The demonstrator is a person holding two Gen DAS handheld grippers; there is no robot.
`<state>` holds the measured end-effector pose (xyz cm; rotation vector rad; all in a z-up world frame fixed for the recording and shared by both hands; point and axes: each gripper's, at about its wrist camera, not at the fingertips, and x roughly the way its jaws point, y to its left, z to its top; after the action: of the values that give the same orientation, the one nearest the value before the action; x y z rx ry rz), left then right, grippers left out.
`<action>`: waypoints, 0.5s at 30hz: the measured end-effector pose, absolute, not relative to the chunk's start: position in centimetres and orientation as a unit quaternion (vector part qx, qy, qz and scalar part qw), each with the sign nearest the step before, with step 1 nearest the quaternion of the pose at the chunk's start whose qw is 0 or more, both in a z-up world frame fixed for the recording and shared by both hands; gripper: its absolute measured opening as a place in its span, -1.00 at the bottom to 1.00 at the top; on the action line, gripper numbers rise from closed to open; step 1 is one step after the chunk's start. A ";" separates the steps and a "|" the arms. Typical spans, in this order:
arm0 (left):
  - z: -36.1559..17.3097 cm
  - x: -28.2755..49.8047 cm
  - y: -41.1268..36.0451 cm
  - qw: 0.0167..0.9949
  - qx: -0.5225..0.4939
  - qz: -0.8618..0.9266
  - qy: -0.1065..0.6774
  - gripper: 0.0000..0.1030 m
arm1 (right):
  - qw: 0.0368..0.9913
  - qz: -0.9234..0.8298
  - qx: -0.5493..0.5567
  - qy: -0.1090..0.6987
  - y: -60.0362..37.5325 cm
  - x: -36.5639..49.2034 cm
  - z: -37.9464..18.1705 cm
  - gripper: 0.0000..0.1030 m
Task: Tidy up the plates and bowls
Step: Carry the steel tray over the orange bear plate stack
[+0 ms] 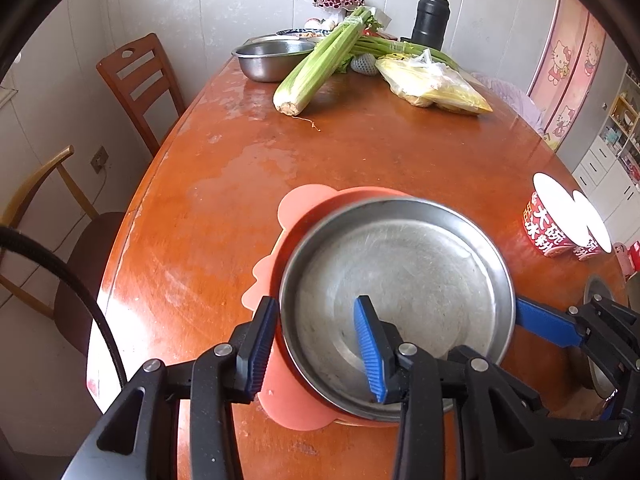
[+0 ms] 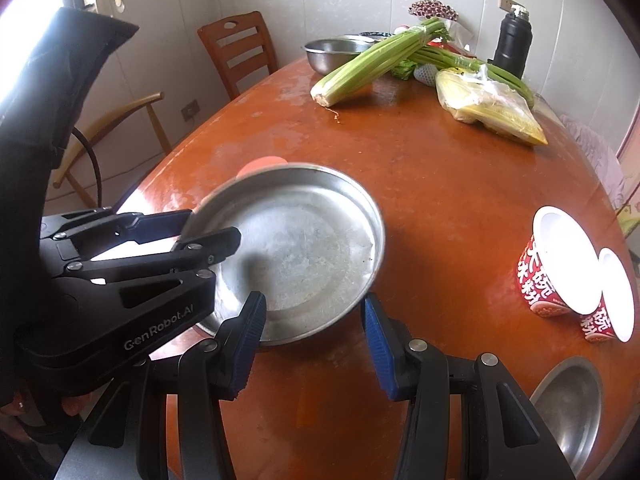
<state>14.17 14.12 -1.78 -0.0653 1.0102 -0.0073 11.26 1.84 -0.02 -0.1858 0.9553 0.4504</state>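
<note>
A round steel plate point(image 1: 400, 272) lies on a salmon-pink plate point(image 1: 304, 208) near the table's front. My left gripper point(image 1: 316, 344) is open and straddles the steel plate's near-left rim, one finger inside and one outside. It shows from the side in the right wrist view point(image 2: 208, 236). My right gripper point(image 2: 314, 344) is open and empty at the steel plate's point(image 2: 296, 252) near-right rim; its blue finger point(image 1: 544, 320) shows in the left wrist view. The pink plate point(image 2: 260, 162) peeks out behind.
Two red instant-noodle bowls point(image 2: 560, 264) stand at the right. Another steel dish point(image 2: 572, 404) lies at the near right edge. At the far end are a steel bowl point(image 1: 272, 58), celery point(image 1: 320, 60), bagged corn point(image 1: 432, 84) and a black flask point(image 1: 430, 20). Chairs point(image 1: 136, 80) stand to the left.
</note>
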 end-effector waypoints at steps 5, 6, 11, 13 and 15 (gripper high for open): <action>-1.8 14.2 14.4 0.875 -0.034 -0.004 0.484 -0.22 | 0.860 0.213 -0.085 0.456 1.6 11.6 -0.2 0.00; -1.8 14.2 14.4 0.875 -0.036 -0.005 0.483 -0.22 | 0.860 0.213 -0.084 0.456 1.7 11.6 -0.2 0.00; -1.8 14.1 14.5 0.875 -0.037 -0.003 0.483 -0.21 | 0.860 0.218 -0.083 0.455 1.9 11.8 -0.5 0.00; -1.7 14.0 14.6 0.875 -0.037 -0.003 0.482 -0.21 | 0.861 0.217 -0.087 0.451 2.0 12.0 -0.6 0.00; -1.5 13.9 14.6 0.877 -0.036 -0.004 0.479 -0.21 | 0.863 0.214 -0.089 0.449 2.1 12.0 -0.7 0.00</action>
<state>13.87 14.57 -1.52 -0.0760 1.0003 -0.0078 12.02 2.07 -0.71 -0.1858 0.9416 0.4490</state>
